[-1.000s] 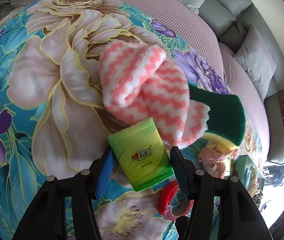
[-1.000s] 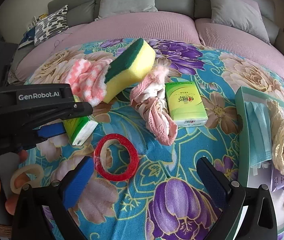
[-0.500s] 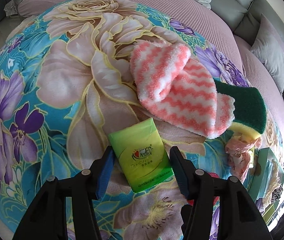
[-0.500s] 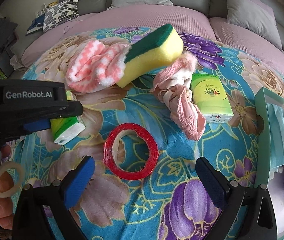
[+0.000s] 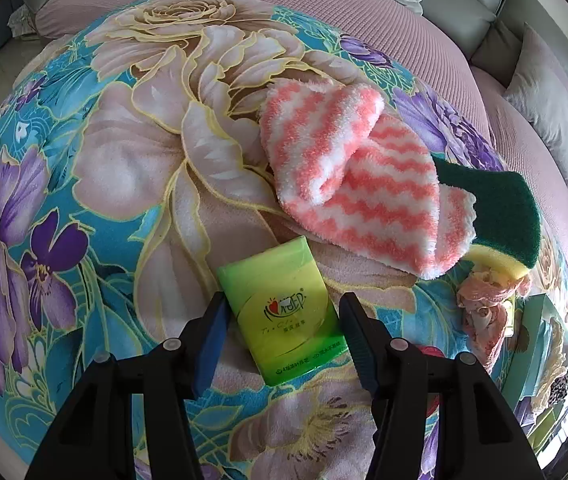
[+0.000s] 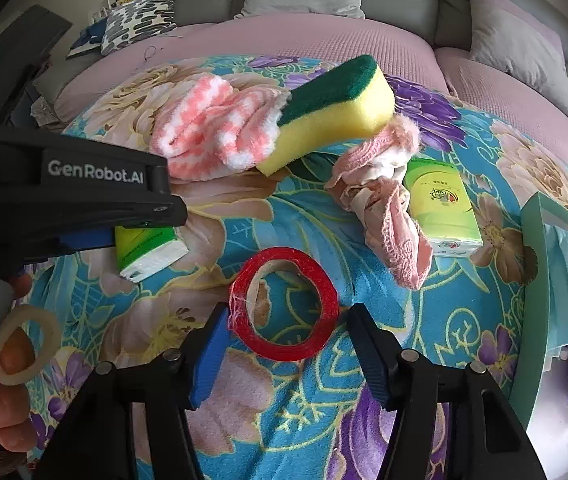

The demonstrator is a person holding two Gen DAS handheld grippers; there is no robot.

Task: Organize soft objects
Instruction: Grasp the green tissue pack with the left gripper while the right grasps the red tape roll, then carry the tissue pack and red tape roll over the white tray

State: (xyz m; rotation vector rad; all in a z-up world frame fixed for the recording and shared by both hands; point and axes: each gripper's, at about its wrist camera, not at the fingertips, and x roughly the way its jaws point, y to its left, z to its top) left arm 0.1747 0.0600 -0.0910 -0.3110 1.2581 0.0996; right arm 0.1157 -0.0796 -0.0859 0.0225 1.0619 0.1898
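Two grippers work the floral blanket (image 5: 131, 168): the left gripper (image 5: 281, 332) clamps a glossy green tissue pack (image 5: 279, 304) beside the fuzzy striped cloth (image 5: 356, 184); the right gripper (image 6: 284, 340), jaws just closing, brackets the red tape ring (image 6: 284, 304), contact unclear; only its view shows the teal tray (image 6: 532, 280).
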